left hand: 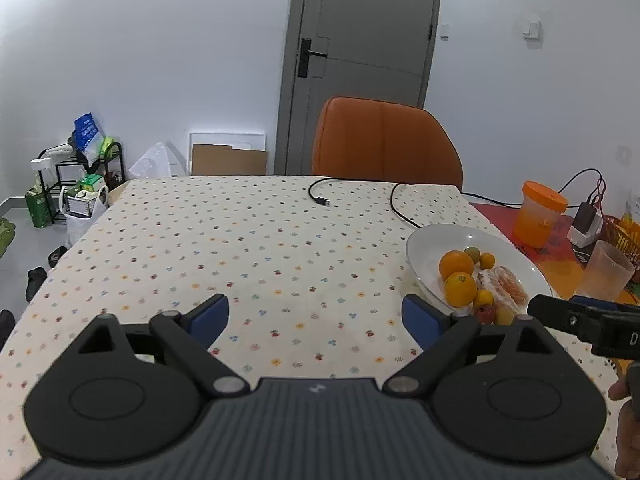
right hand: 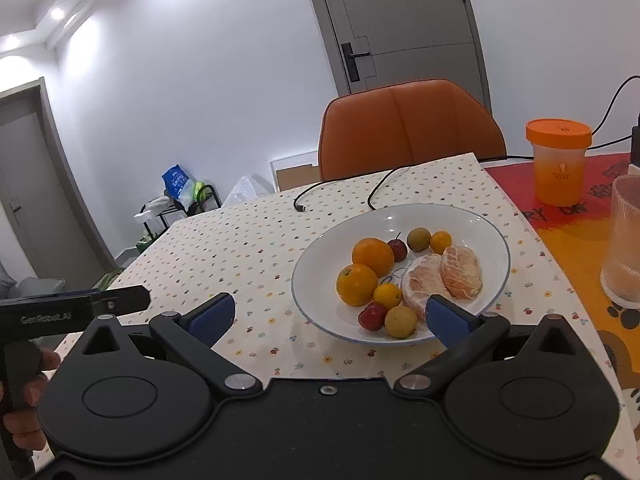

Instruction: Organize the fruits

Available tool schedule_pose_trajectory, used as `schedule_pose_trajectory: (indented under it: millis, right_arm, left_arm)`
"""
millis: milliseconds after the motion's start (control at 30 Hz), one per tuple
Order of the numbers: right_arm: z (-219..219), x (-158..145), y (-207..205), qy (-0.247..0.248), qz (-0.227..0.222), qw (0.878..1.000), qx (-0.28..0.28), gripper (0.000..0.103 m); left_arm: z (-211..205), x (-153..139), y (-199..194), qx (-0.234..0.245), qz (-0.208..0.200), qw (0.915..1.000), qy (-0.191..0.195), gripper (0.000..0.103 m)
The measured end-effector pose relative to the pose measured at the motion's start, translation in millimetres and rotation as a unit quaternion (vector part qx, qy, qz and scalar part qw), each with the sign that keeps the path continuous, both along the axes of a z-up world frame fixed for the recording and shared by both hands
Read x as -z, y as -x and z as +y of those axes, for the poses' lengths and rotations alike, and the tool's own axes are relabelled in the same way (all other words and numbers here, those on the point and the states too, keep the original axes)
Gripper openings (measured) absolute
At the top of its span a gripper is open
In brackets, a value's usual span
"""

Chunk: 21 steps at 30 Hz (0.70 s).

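A white plate [right hand: 332, 240] sits on the dotted tablecloth and holds fruit: two oranges [right hand: 372, 257], peeled citrus pieces [right hand: 460, 266], small red fruits [right hand: 372, 316] and small yellow ones [right hand: 401, 321]. My right gripper [right hand: 336, 316] stands open just in front of the plate's near rim, holding nothing. In the left wrist view the same plate [left hand: 432, 240] lies to the right, with oranges [left hand: 460, 288] on it. My left gripper [left hand: 316, 318] is open over bare cloth, left of the plate. The right gripper's body [left hand: 580, 320] shows at the right edge.
An orange chair [right hand: 408, 128] stands behind the table. A black cable [right hand: 376, 192] lies beyond the plate. An orange-lidded cup [right hand: 558, 160] and a clear ribbed glass [right hand: 624, 240] stand on the red cloth at right. The left tool and a hand [right hand: 24, 360] are at left.
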State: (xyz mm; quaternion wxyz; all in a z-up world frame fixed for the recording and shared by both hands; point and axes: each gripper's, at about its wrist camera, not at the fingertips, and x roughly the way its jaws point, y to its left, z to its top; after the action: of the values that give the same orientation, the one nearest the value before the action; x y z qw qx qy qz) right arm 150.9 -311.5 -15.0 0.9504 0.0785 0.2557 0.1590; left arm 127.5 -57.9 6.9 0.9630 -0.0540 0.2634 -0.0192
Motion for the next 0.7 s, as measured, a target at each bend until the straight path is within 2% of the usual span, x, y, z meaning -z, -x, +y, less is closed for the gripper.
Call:
schedule_pose_trajectory:
  millis: [133,333,700]
  right_arm:
    - [7,-6,6,0.005,-0.003,1.0,-0.002,0.103]
    - [18,-11,15,0.022,-0.003,1.0,-0.003,0.103]
    - [26,-20,42,0.031,-0.009,0.999,0.0,0.103]
  left_arm:
    - [9,-4,11,-0.008,-0.005,0.9999,0.007,0.098]
    - [23,-7,31,-0.021,-0.014,0.9995,0.02,0.098]
    - [36,-10,64,-0.034,-0.016,0.9991,0.022,0.098]
